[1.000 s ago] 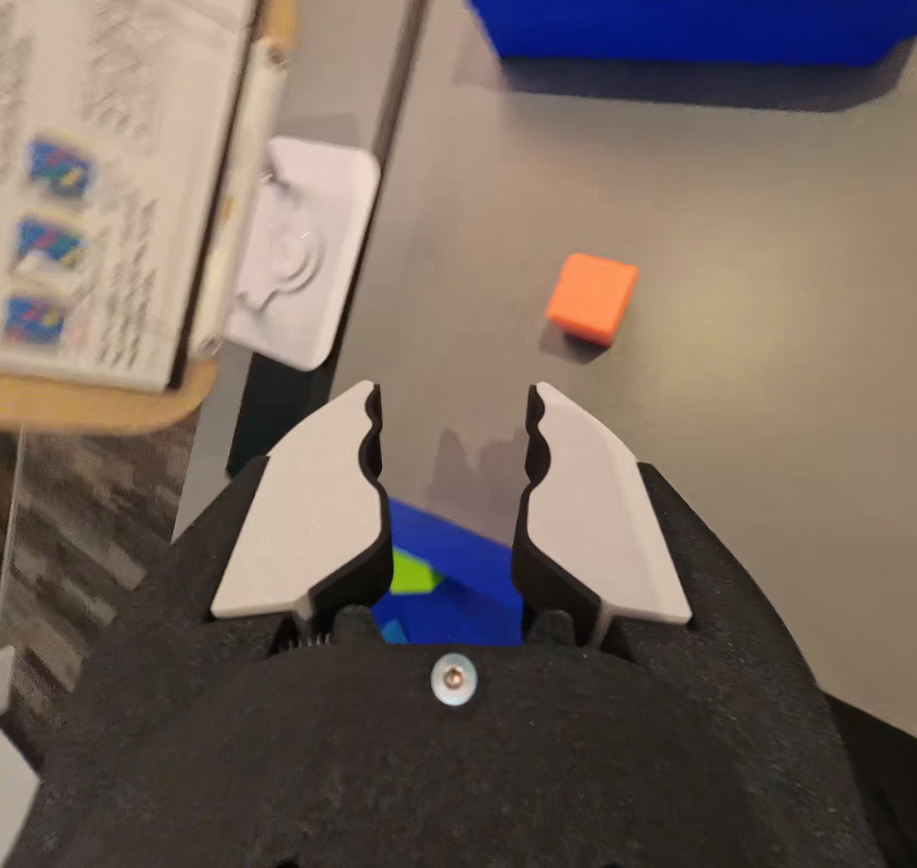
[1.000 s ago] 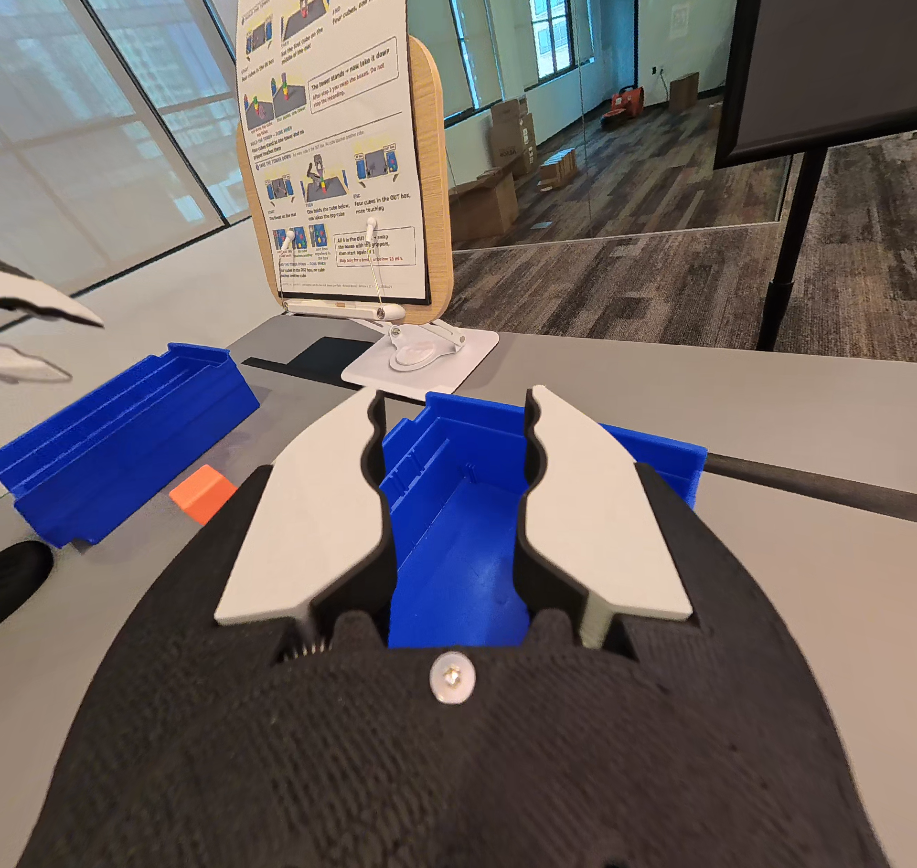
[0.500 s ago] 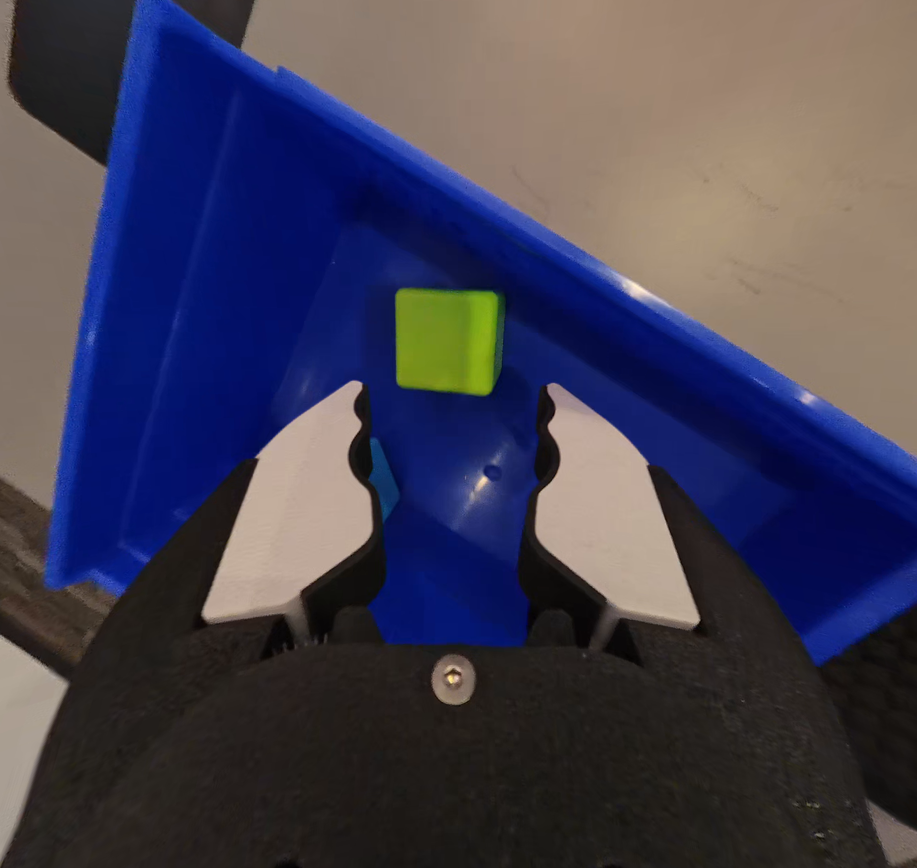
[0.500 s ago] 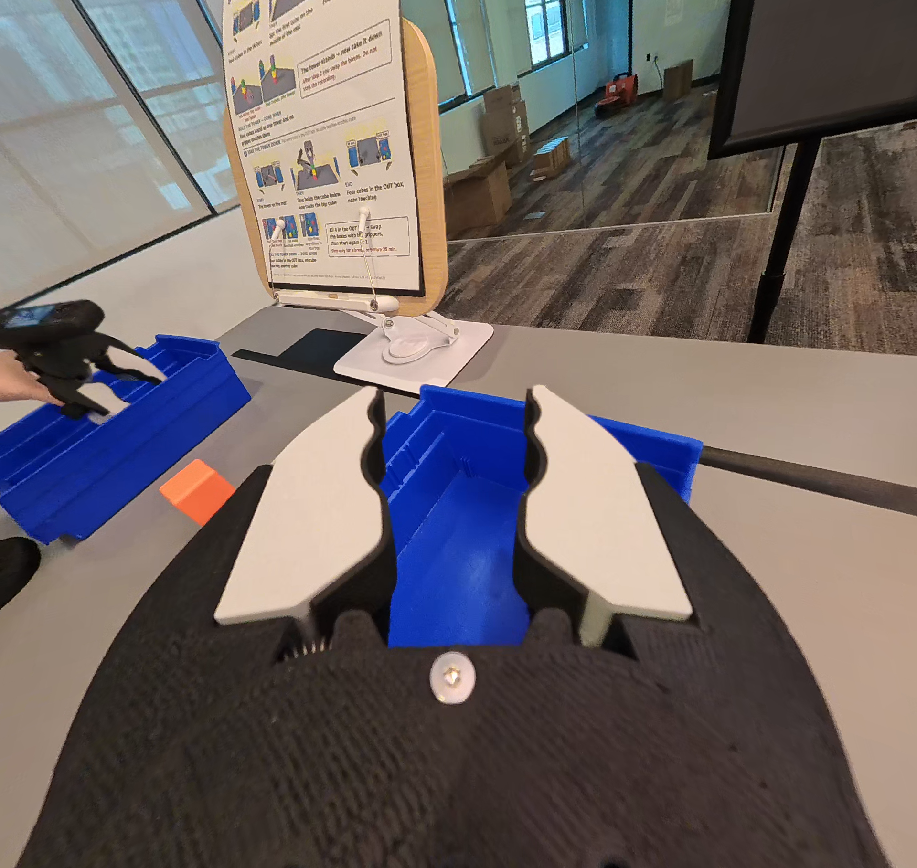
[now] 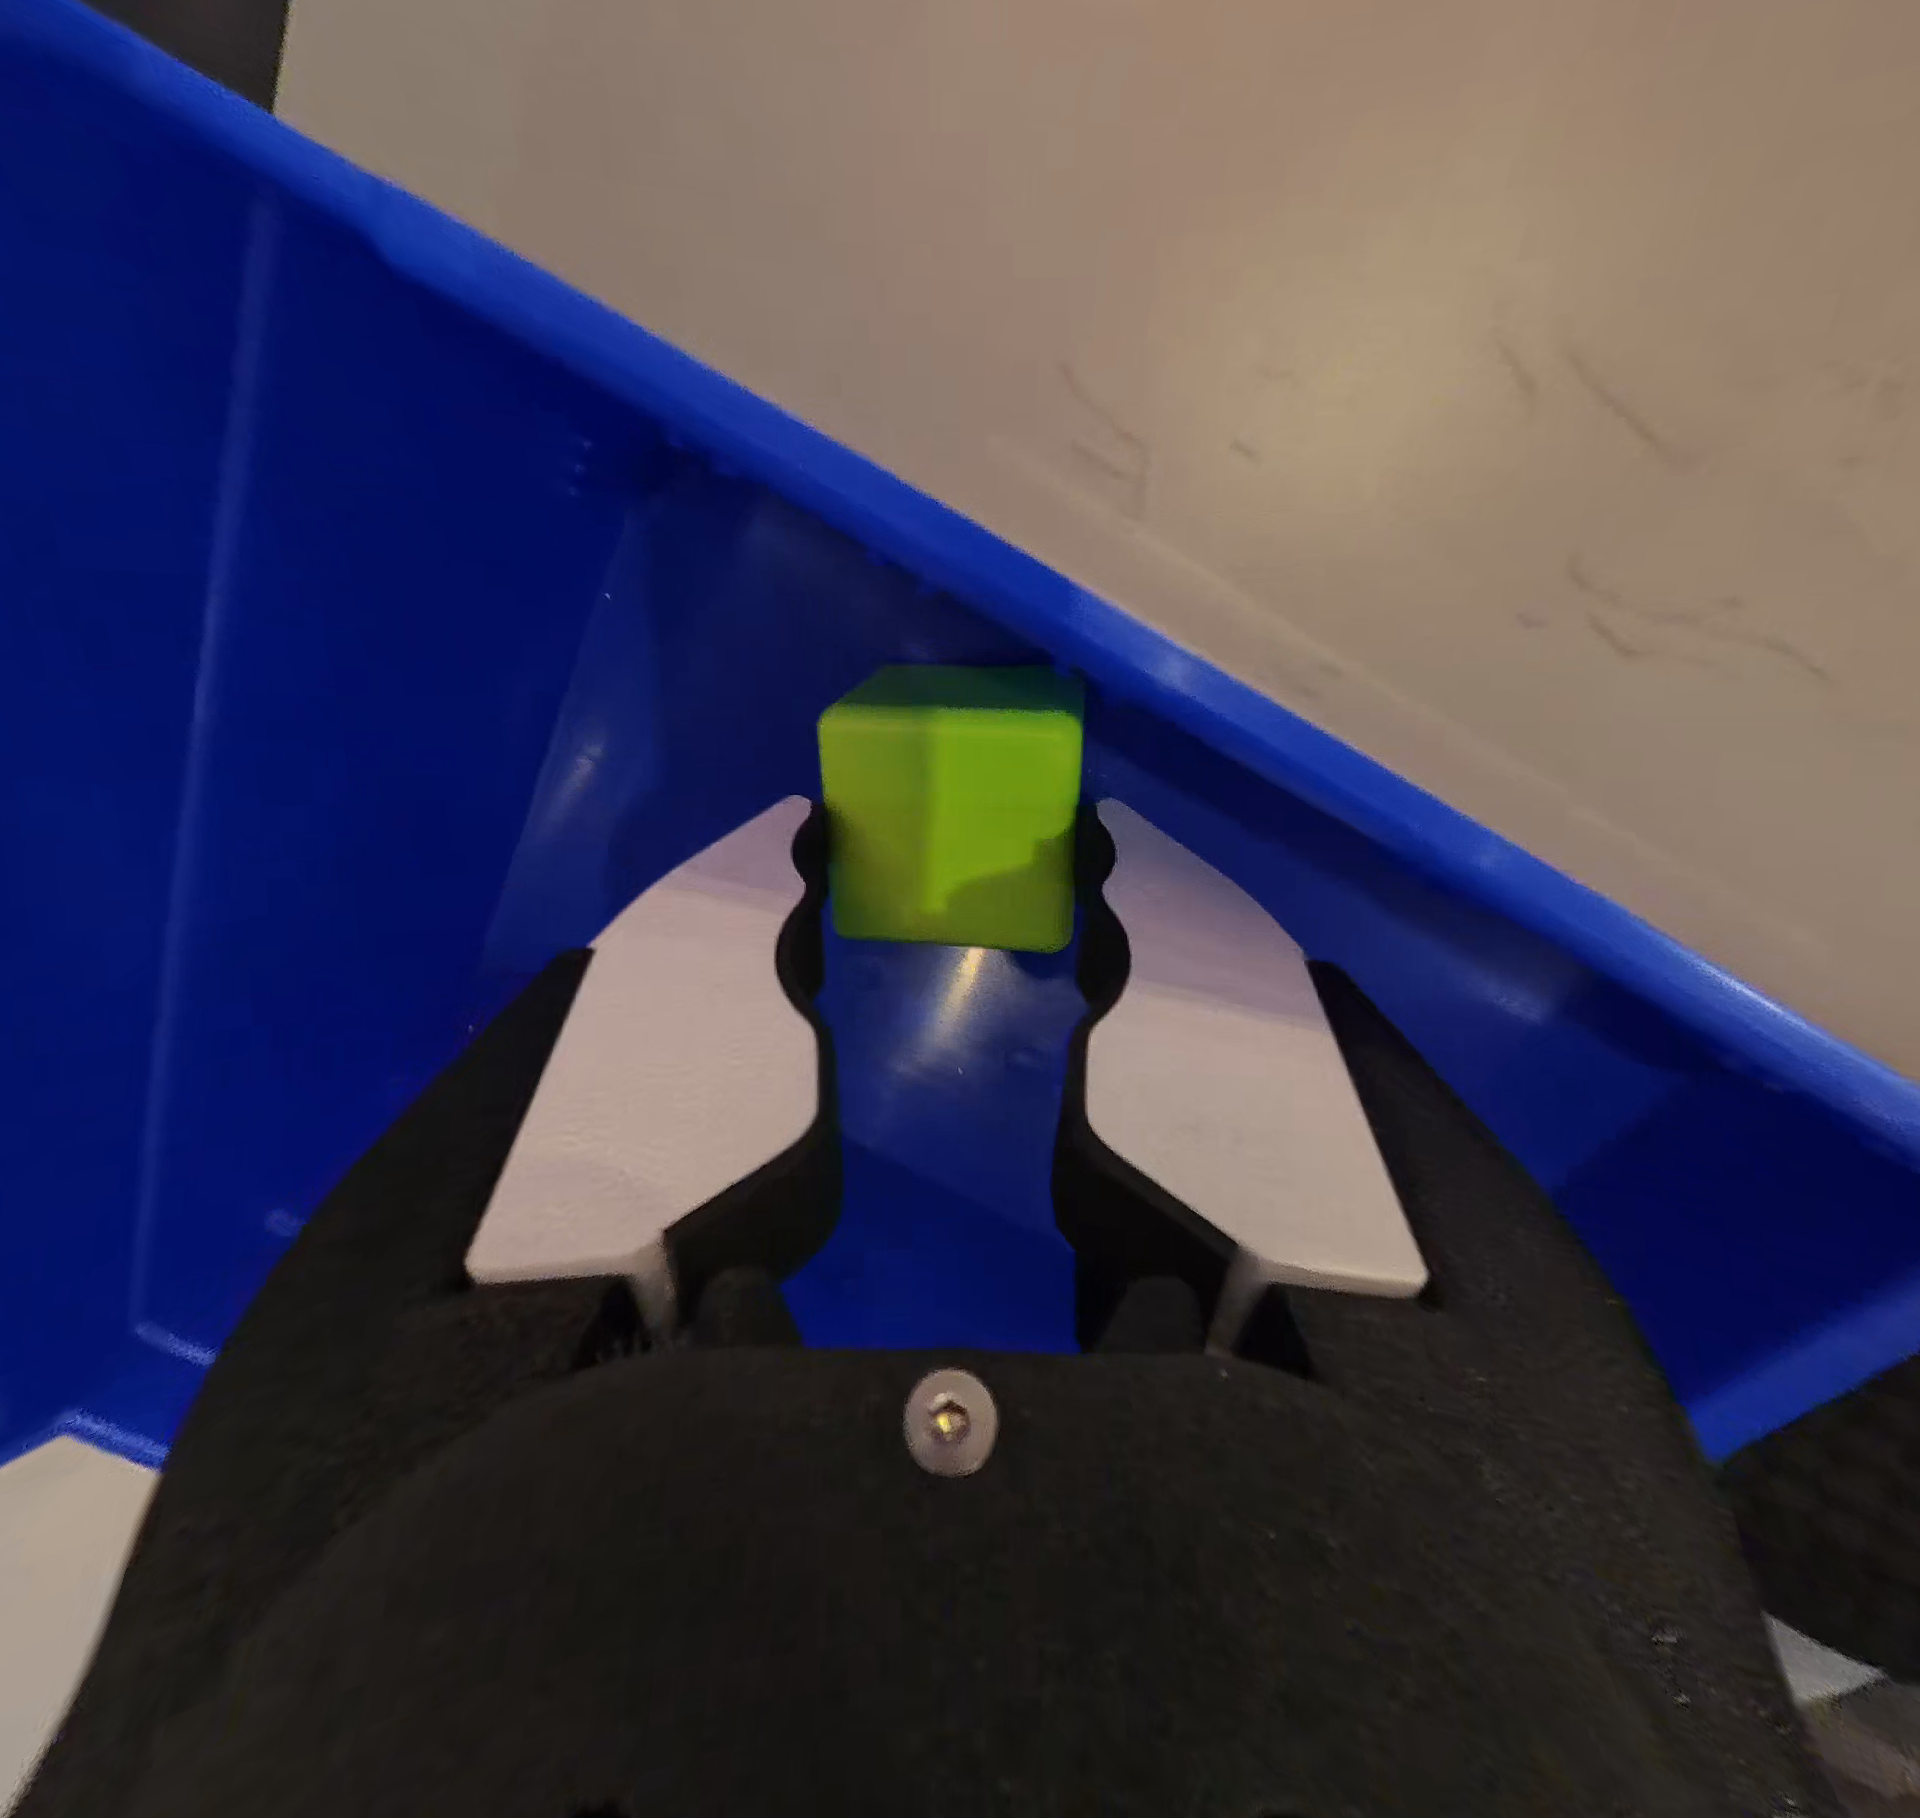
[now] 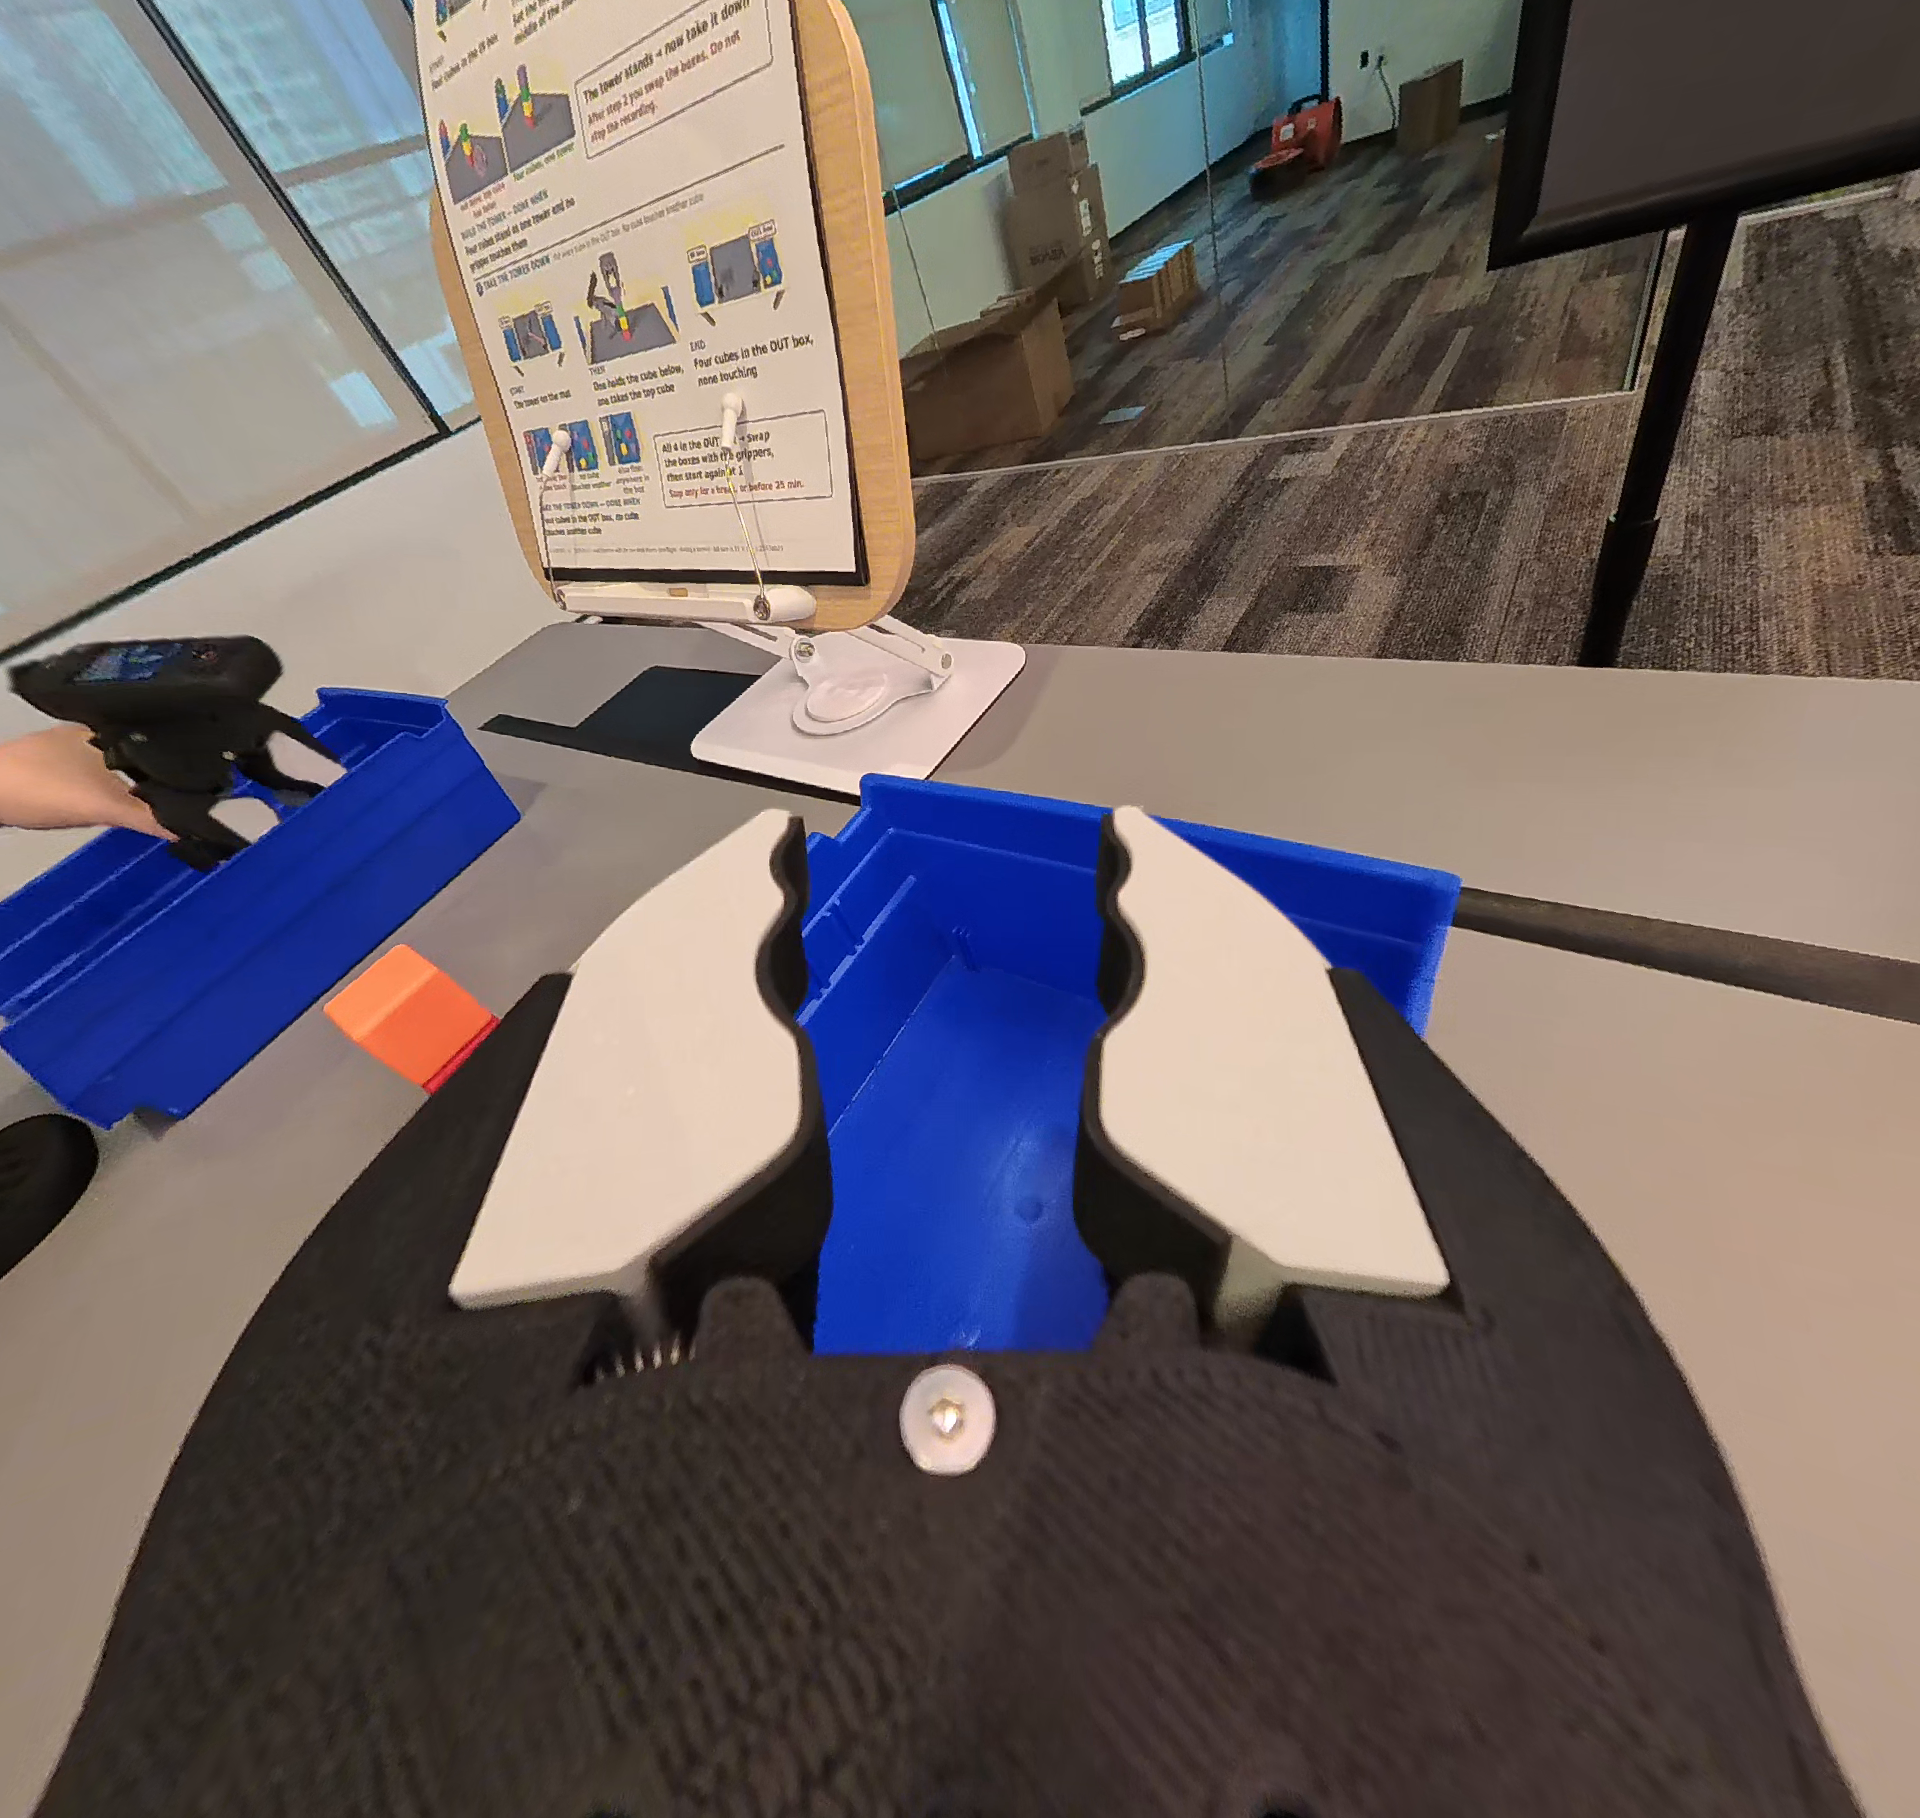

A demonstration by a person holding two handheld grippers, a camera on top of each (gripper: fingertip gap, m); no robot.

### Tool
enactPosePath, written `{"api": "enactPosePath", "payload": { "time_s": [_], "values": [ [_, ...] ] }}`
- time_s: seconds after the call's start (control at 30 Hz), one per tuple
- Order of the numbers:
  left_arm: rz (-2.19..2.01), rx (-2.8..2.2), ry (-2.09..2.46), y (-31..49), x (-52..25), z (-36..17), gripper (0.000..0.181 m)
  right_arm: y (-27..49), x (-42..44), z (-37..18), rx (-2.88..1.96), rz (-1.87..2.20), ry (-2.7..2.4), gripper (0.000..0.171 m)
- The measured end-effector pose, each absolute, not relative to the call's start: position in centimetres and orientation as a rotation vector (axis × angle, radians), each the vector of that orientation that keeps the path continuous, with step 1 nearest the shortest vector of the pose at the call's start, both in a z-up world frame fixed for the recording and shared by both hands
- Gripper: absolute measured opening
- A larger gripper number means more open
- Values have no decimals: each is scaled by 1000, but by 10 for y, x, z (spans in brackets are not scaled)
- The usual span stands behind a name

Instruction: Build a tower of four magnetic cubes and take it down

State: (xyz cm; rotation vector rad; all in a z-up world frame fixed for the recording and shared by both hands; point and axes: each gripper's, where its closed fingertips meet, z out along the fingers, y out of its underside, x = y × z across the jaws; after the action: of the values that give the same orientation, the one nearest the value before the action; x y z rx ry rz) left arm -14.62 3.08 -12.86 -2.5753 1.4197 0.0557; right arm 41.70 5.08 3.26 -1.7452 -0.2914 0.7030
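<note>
A green cube is being flanked at the fingertips of the left tool inside a blue bin; whether it is being clamped cannot be told. The right tool is being held released over another blue bin, with an orange cube lying on the bench nearby.

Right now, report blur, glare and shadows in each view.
Left wrist view: mild blur on the bin edges, a glare spot on its floor, a tool-tip shadow across the green cube. Right wrist view: sharp, daylit, wide-angle bending at the edges.

Glossy plastic blue bin holds a matt green cube (smooth-faced).
</note>
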Motion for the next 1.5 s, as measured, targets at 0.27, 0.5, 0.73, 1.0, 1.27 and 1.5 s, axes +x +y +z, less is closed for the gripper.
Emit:
{"api": "enactPosePath", "payload": {
  "time_s": [0.27, 0.5, 0.73, 1.0, 1.27, 1.5],
  "values": [
    [118, -2360, 1390, 31, -139, -14, 45, 56, 416, 28, -1765, 696, -292, 54],
    [-97, -1945, 1711, -25, 2, 63, 45, 56, 411, 28, -1769, 694, -310, 54],
    [-209, -1870, 1930, -42, 91, 14, 45, 52, 416, 29, -1749, 722, -287, 54],
    [-248, -1873, 2006, -40, 113, -25, 45, 52, 423, 27, -1756, 708, -278, 54],
    [-335, -1845, 1985, -36, 117, -38, 45, 52, 419, 28, -1756, 716, -293, 54],
    [-326, -1837, 1960, -31, 113, -49, 45, 52, 418, 24, -1764, 727, -291, 54]
  ]
}}
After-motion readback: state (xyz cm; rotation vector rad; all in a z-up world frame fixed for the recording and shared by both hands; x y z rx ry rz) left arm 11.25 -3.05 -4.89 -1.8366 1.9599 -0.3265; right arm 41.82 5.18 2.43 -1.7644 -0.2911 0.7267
